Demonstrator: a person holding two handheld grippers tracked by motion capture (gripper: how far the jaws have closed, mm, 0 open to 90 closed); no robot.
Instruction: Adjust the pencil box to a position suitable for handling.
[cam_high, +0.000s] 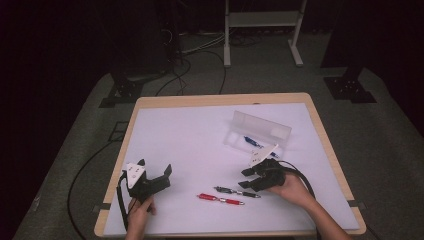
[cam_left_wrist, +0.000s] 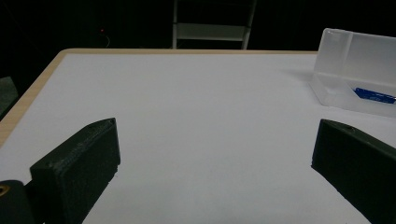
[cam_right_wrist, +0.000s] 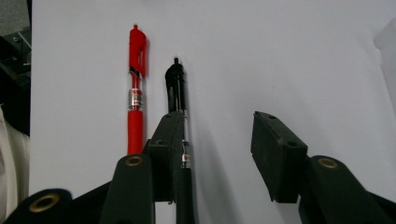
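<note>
- Black pen (cam_right_wrist: 180, 116) lies flat on the white table (cam_high: 180, 140), right against the inner face of one jaw, the other jaw well clear.
- Right gripper (cam_right_wrist: 215, 140) is spread, seemingly pinching nothing.
- Red pen (cam_right_wrist: 136, 98) lies just beside.
- Left gripper (cam_left_wrist: 215, 154) rests wide apart.

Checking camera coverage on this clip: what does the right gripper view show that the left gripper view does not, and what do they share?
Right gripper view: a red pen and a black pen lying side by side on the white table top, with the right gripper open and one of its jaws right beside the black pen.
Left gripper view: the clear plastic case with a blue pen inside, the table's wooden edge, and the left gripper open over bare surface.
Both: the white table top and a pair of black jaws standing apart.
</note>
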